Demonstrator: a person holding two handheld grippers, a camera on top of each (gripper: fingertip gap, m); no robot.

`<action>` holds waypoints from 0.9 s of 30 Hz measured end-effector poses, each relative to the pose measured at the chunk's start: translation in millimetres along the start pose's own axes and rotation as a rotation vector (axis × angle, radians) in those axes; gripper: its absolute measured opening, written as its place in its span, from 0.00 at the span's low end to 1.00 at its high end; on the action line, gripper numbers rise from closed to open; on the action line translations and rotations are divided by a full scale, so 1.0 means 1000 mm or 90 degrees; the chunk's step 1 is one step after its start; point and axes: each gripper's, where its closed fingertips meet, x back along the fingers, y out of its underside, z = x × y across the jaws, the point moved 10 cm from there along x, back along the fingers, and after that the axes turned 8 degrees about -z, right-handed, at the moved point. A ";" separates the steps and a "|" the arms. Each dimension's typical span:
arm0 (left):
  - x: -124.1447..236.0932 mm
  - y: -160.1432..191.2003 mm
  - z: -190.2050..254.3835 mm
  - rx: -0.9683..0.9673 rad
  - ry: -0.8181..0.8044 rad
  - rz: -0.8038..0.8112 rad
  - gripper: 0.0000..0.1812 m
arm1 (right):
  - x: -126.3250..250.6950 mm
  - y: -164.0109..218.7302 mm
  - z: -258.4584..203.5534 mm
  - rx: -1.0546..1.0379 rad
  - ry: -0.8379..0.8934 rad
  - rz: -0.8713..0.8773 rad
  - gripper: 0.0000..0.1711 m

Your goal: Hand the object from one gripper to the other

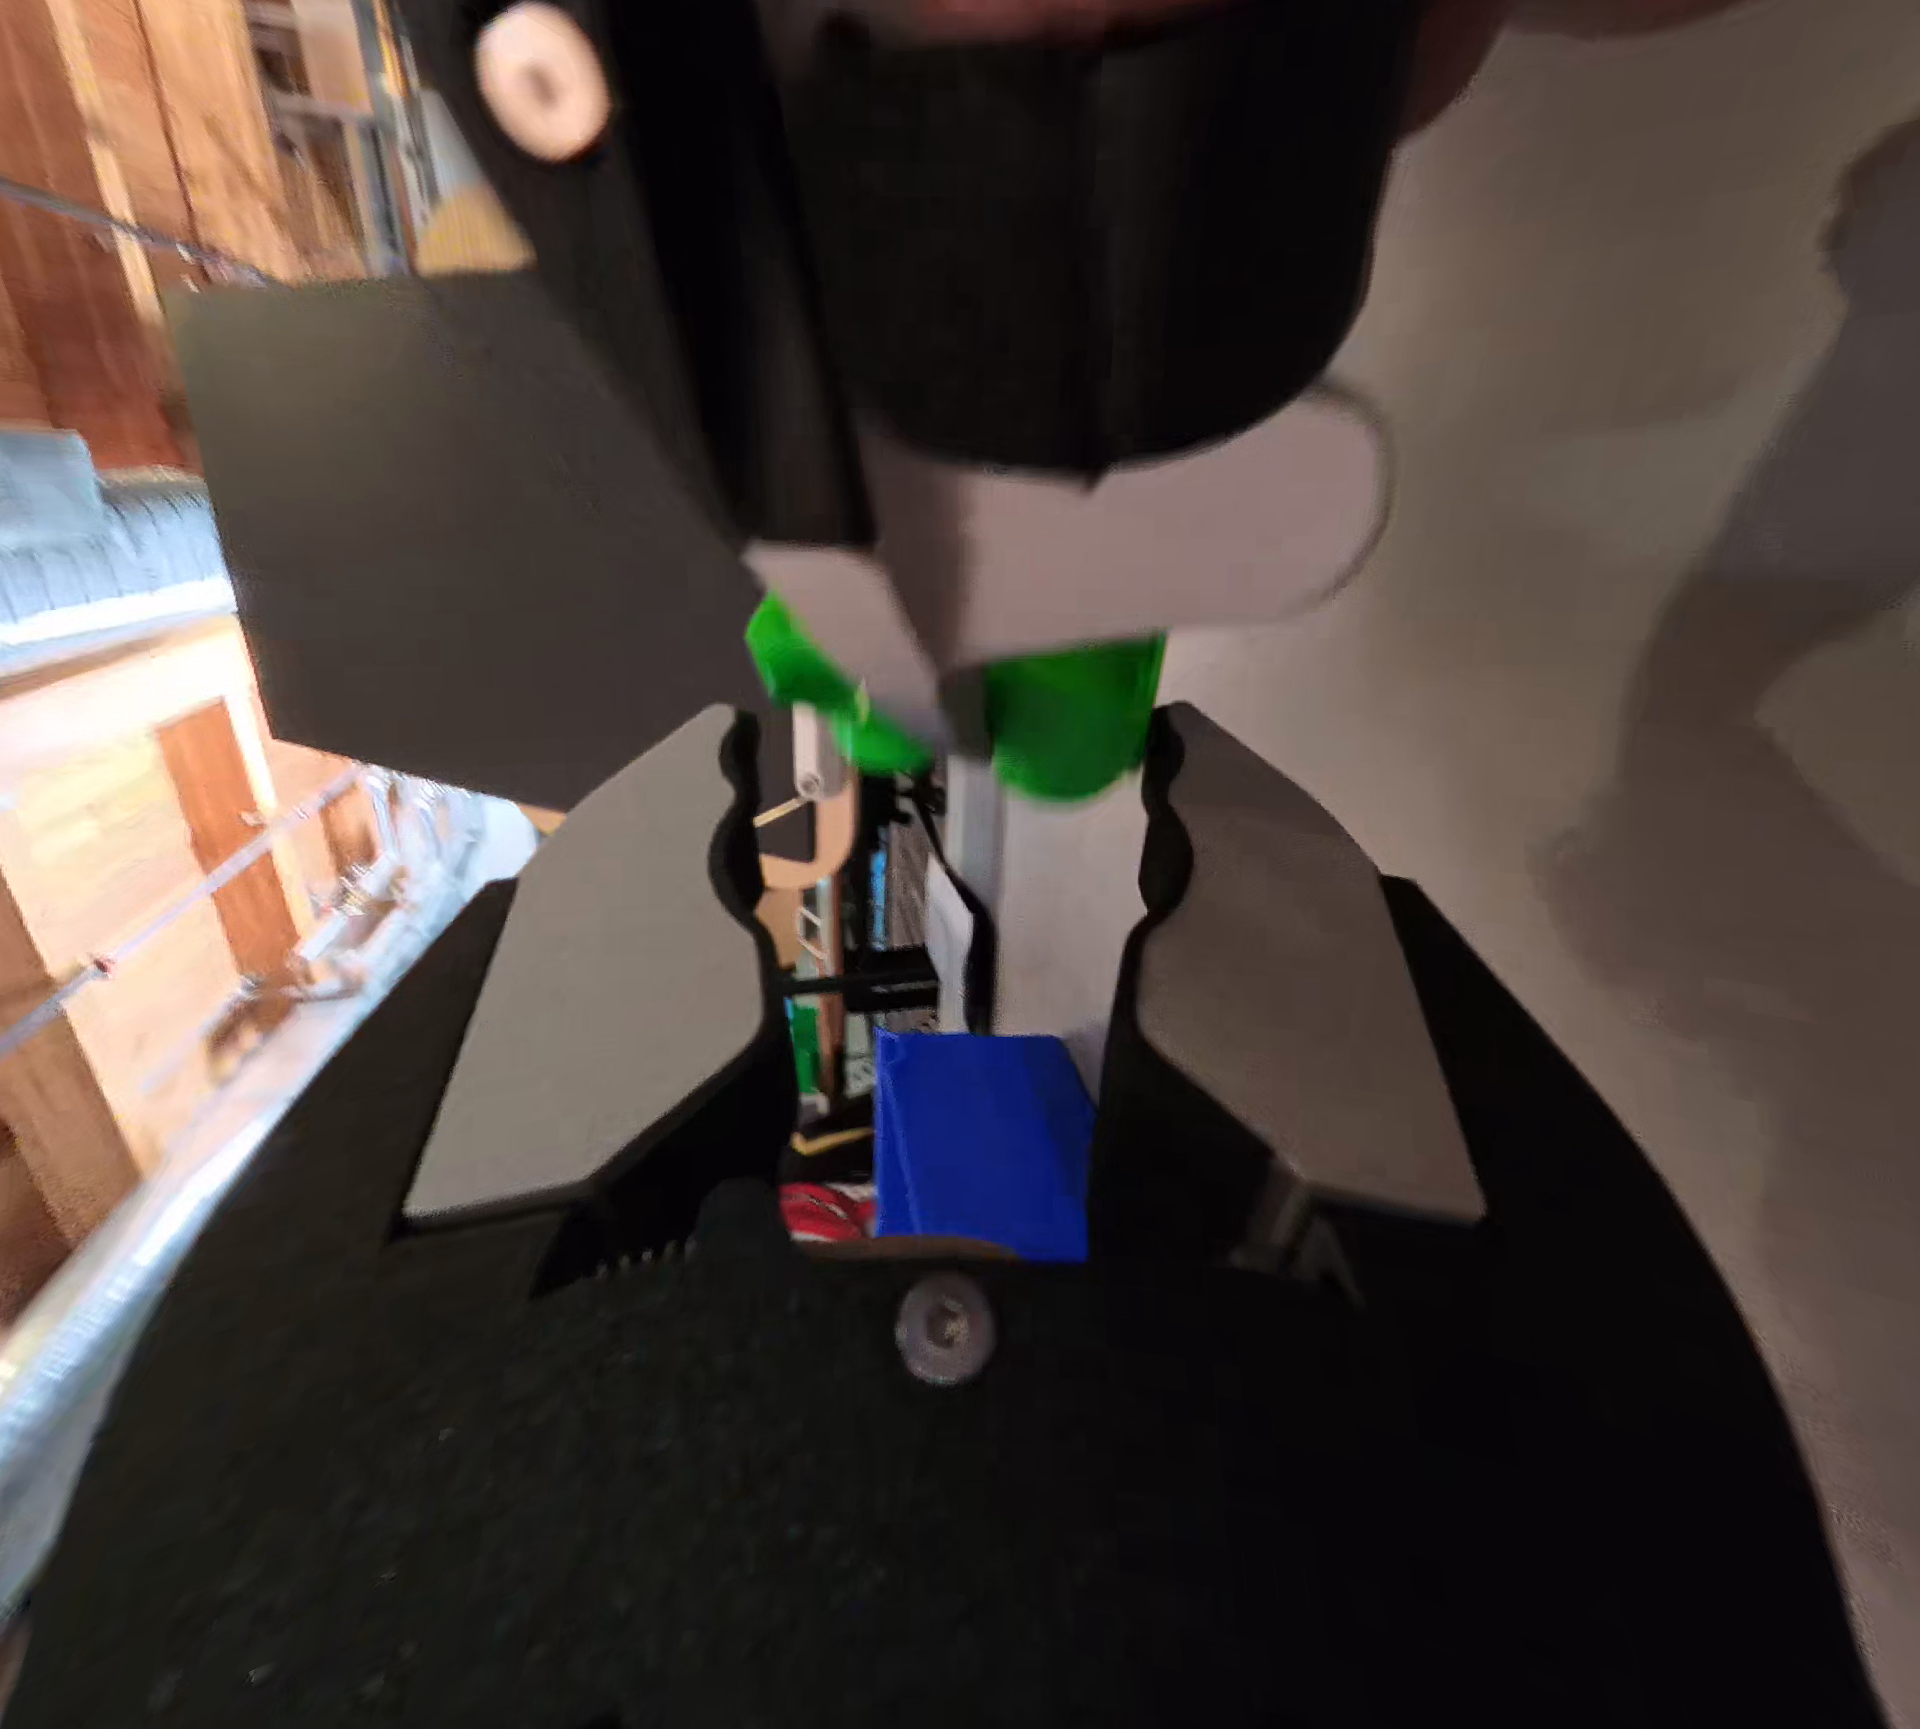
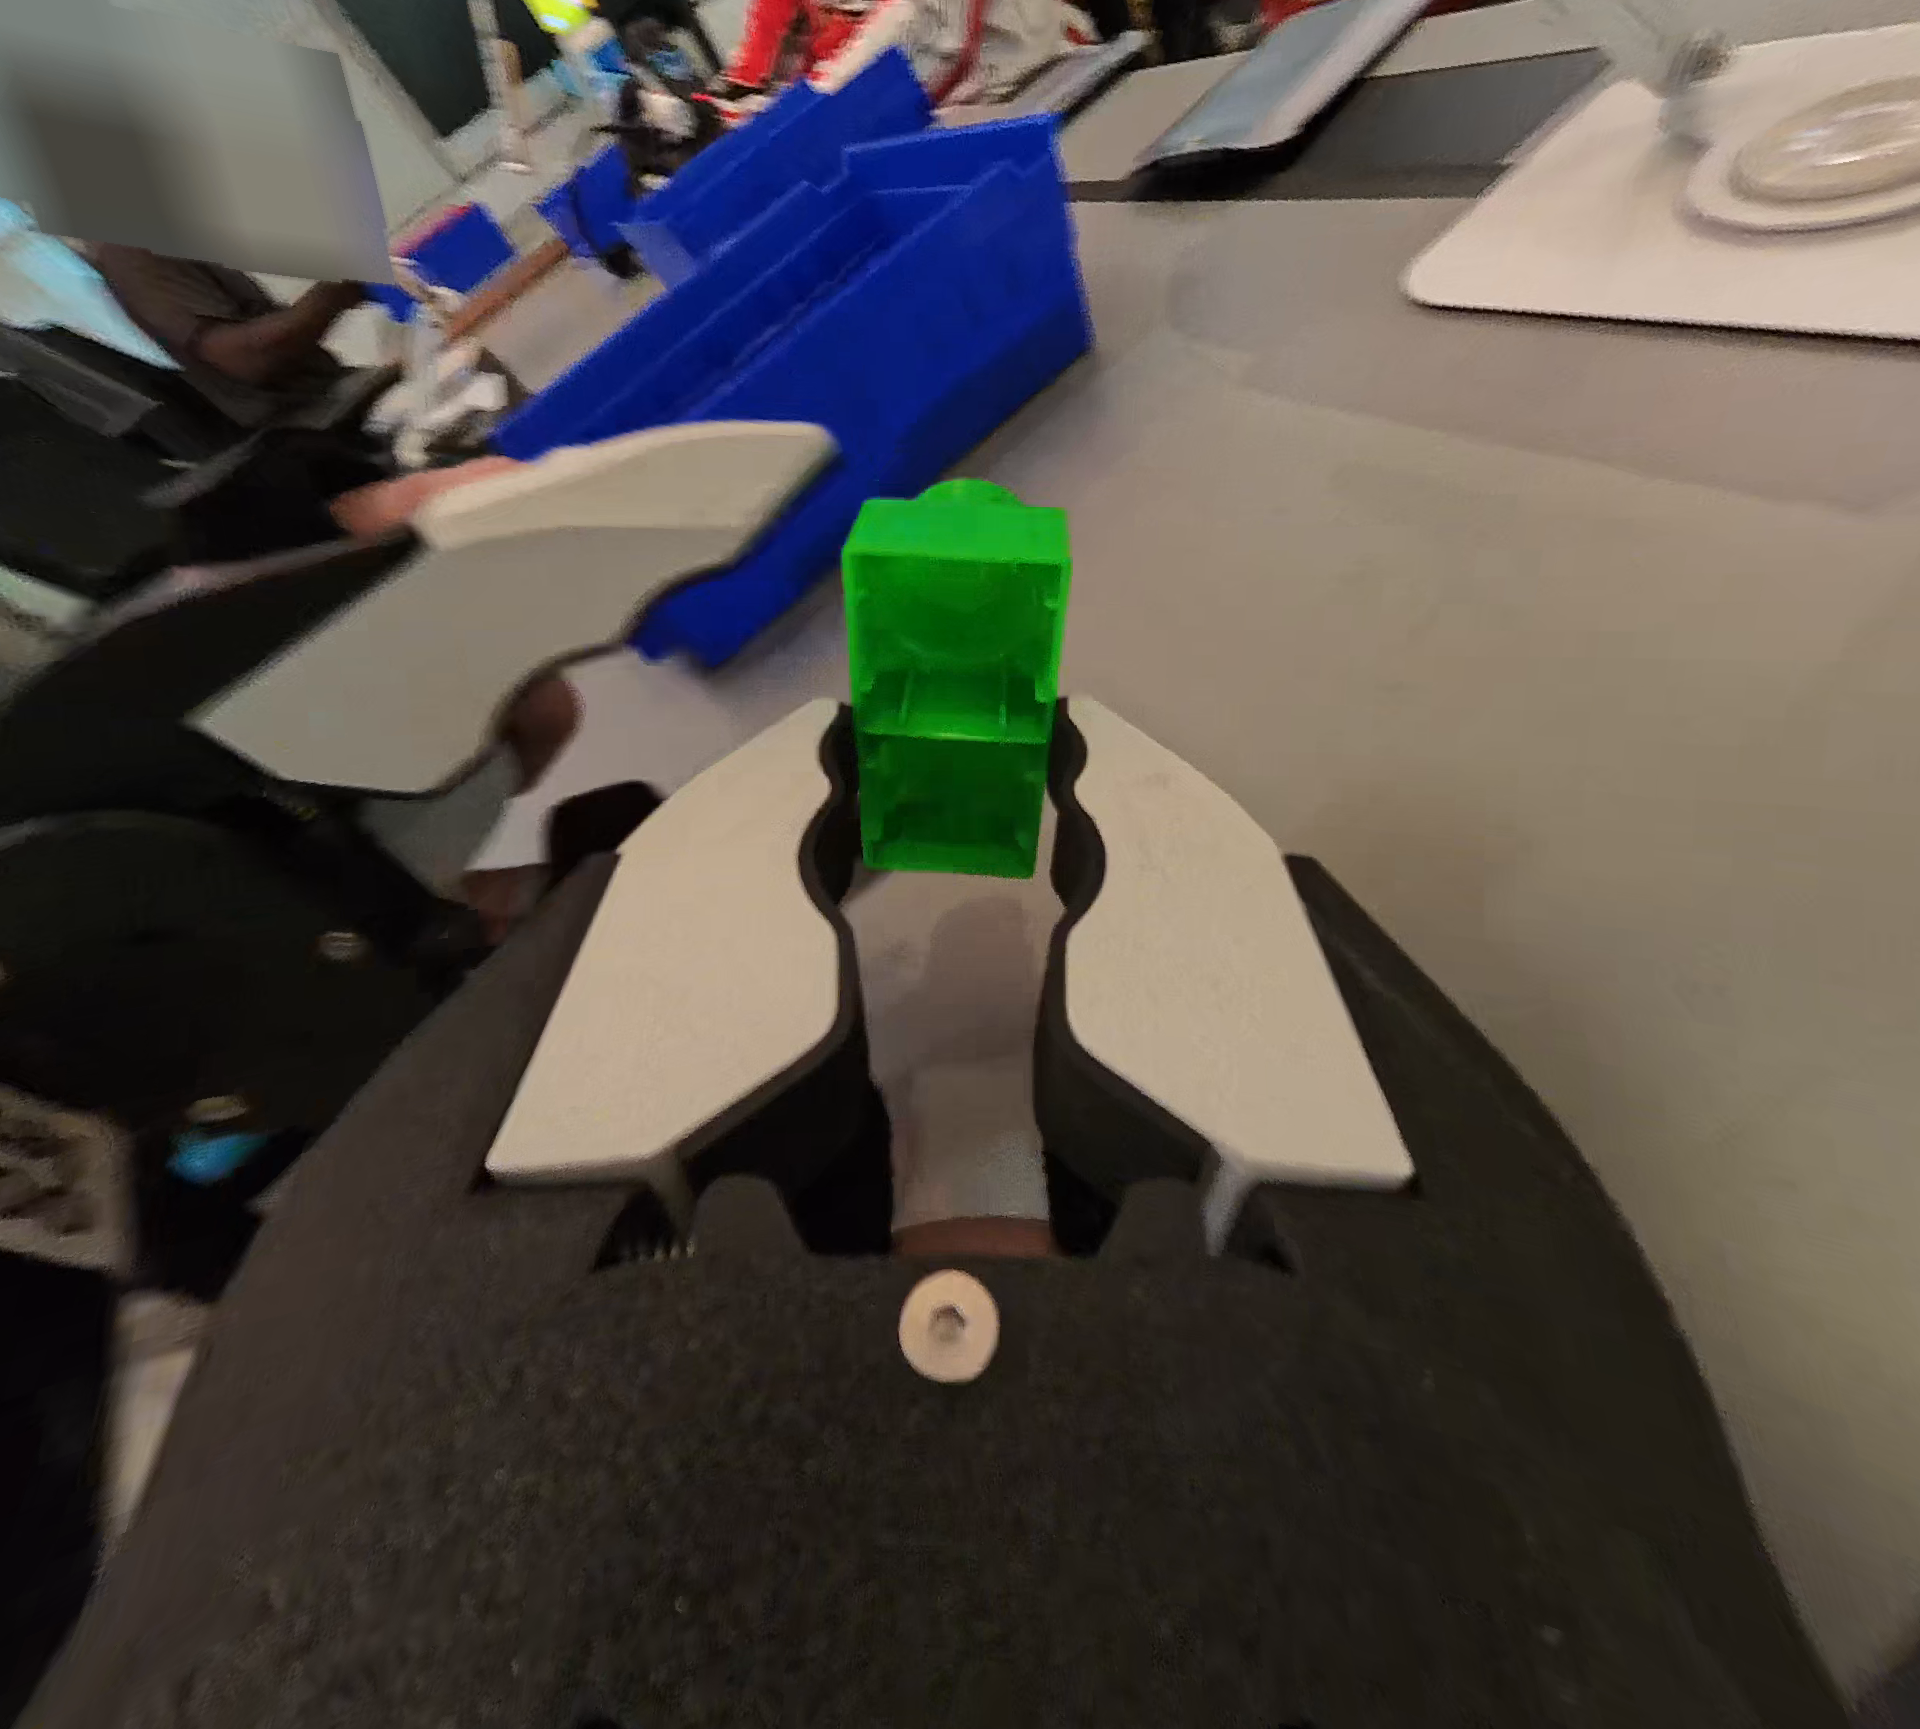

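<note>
My right gripper [image 2: 951, 780] clamps the green block [image 2: 954, 640]. My left gripper [image 1: 940, 806] sits spread wide just beside the block, near the blue bins [image 2: 883, 297].

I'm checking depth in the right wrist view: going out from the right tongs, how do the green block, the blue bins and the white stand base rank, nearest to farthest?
1. Green block: clamped between the right tongs, straight ahead.
2. Blue bins: behind the block, up left on the table.
3. White stand base: far right corner.

Green block [image 1: 1070, 723] half behind right tongs [image 1: 940, 677]
</note>
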 end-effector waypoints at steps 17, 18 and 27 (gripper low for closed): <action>0.031 0.085 -0.003 0.717 0.457 0.205 0.45 | -0.030 0.039 -0.068 0.819 0.499 -0.049 0.20; 0.031 0.086 -0.002 0.719 0.464 0.202 0.44 | -0.033 0.042 -0.072 0.848 0.502 -0.049 0.20; 0.019 0.092 0.015 0.710 0.535 0.196 0.25 | -0.043 0.060 -0.083 0.965 0.498 -0.067 0.20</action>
